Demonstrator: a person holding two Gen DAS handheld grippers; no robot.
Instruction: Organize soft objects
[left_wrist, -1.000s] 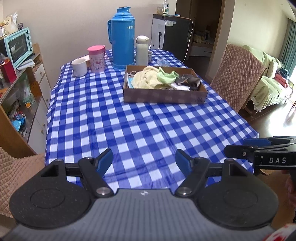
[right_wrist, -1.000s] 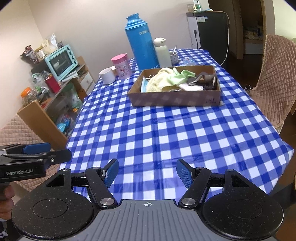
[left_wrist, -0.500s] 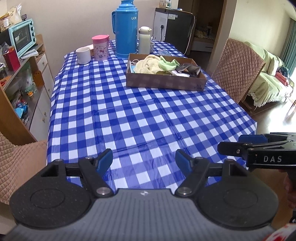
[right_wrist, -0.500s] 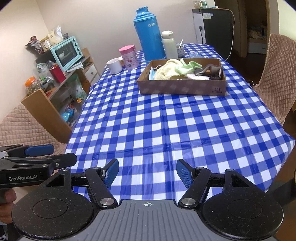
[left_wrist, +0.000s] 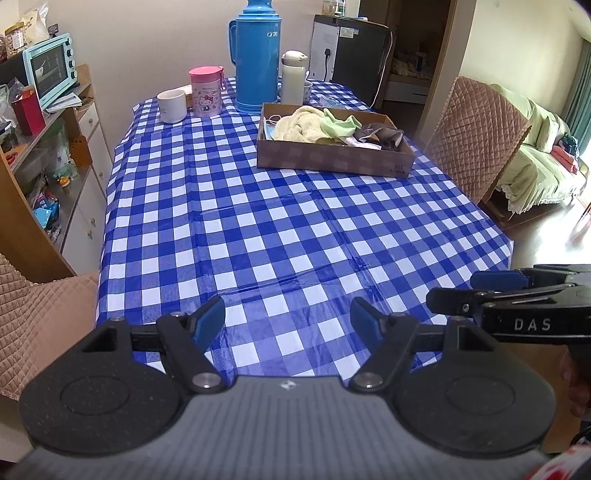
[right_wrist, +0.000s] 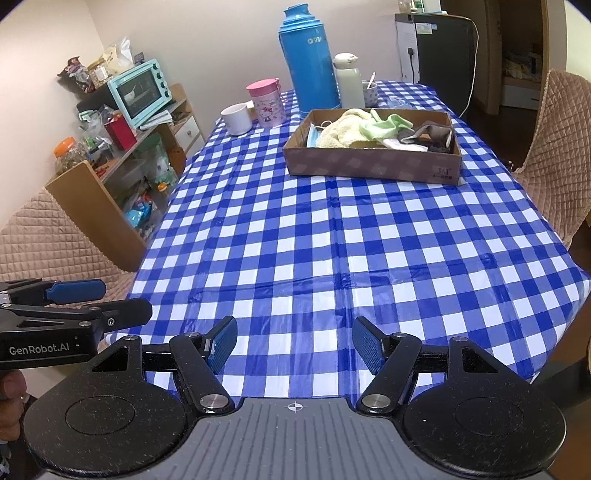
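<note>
A brown cardboard box (left_wrist: 334, 159) (right_wrist: 373, 168) stands far back on the blue checked table. In it lie a cream towel (left_wrist: 299, 127) (right_wrist: 341, 131), a light green cloth (left_wrist: 338, 125) (right_wrist: 386, 125), a grey cloth (left_wrist: 380, 133) (right_wrist: 430, 134), a white cloth and a blue face mask (right_wrist: 312, 133). My left gripper (left_wrist: 287, 321) is open and empty above the table's near edge. My right gripper (right_wrist: 294, 339) is open and empty beside it; it also shows at the right of the left wrist view (left_wrist: 480, 291).
Behind the box stand a tall blue thermos (left_wrist: 255, 55) (right_wrist: 309, 59), a white flask (left_wrist: 293, 77), a pink cup (left_wrist: 206, 91) and a white mug (left_wrist: 171, 106). Quilted chairs (left_wrist: 476, 136) stand at the sides. A shelf with a teal oven (right_wrist: 140, 92) is left.
Both grippers have drawn back from the box toward the near table edge and stayed open. The left wrist view rose and fell again. Nothing on the table moved.
</note>
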